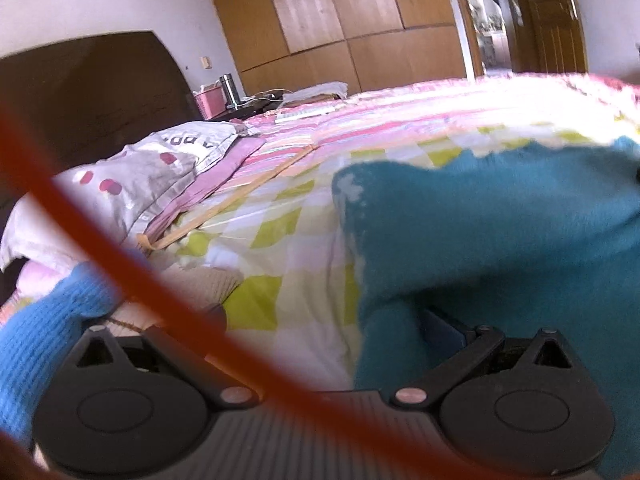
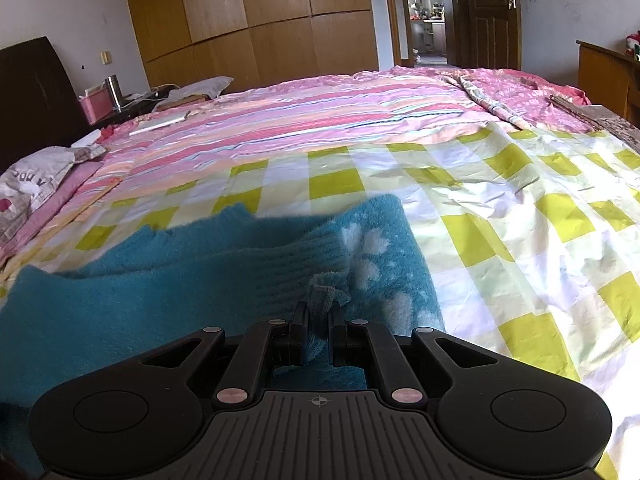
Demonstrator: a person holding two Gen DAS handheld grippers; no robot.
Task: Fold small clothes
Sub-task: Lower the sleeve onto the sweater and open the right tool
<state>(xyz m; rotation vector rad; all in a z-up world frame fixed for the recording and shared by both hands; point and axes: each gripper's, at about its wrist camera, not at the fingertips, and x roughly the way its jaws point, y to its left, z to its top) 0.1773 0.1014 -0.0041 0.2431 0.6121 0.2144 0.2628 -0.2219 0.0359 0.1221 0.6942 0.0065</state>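
Right claw (image 2: 319, 320) clamped on teal sweater (image 2: 160, 280), spread ahead and left of it on the bed (image 2: 520, 200). Left claw (image 1: 404, 332) draped by sweater; grip hidden, cannot tell.

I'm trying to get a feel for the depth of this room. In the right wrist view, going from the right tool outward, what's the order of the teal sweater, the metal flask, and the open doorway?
1. Teal sweater: clamped in the right tool, at the bottom.
2. Metal flask: far left, on the bedside stand.
3. Open doorway: beyond the bed, upper right of centre.
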